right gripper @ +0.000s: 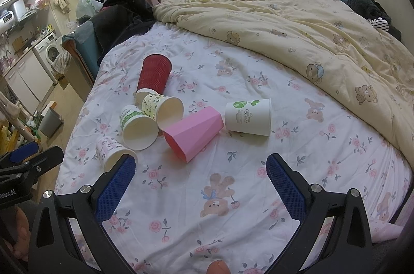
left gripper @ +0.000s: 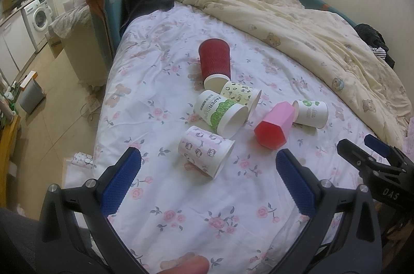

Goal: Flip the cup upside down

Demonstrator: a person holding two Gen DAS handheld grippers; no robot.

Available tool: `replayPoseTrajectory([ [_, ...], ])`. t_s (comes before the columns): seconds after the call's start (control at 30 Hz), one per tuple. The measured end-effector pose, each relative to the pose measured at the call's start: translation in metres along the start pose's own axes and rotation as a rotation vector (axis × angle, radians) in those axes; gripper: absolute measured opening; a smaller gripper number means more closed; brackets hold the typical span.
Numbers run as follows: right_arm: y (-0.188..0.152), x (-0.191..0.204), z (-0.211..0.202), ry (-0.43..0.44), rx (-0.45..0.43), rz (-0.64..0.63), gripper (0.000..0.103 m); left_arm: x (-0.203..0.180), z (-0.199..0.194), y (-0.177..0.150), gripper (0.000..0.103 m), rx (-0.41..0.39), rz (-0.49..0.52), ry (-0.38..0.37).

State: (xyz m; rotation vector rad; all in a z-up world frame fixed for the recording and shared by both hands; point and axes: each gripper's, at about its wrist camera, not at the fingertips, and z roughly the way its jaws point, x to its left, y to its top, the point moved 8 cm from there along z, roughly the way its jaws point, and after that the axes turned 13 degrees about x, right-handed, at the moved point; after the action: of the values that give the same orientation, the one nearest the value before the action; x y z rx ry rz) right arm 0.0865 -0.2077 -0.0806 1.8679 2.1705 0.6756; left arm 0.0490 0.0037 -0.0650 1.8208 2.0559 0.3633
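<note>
We see six cups lying tipped at frame centre on floral sheet [left gripper: 181, 209]: pink faceted cup [right gripper: 194, 134], red ribbed cup [left gripper: 214, 61], four paper cups. Left gripper [left gripper: 208, 162] and right gripper [right gripper: 200, 165] spread wide, empty, lower frame.

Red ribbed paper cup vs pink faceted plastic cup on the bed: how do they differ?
The red ribbed paper cup is round with a wavy textured wall; the pink faceted plastic cup has flat angular sides. The red cup's white base faces the cameras; the pink cup's open mouth does. The red cup lies farther back, the pink one nearer the grippers. Both lie on their sides on the floral bedsheet.
</note>
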Motion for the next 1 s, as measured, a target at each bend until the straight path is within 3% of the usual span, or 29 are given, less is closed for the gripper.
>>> replayPoseTrajectory([
  [1.0,-0.0001,0.0041,0.001,0.013,0.004,-0.013,0.103,0.0006,0.0027,-0.0032,0.103,0.016,-0.008,0.009],
])
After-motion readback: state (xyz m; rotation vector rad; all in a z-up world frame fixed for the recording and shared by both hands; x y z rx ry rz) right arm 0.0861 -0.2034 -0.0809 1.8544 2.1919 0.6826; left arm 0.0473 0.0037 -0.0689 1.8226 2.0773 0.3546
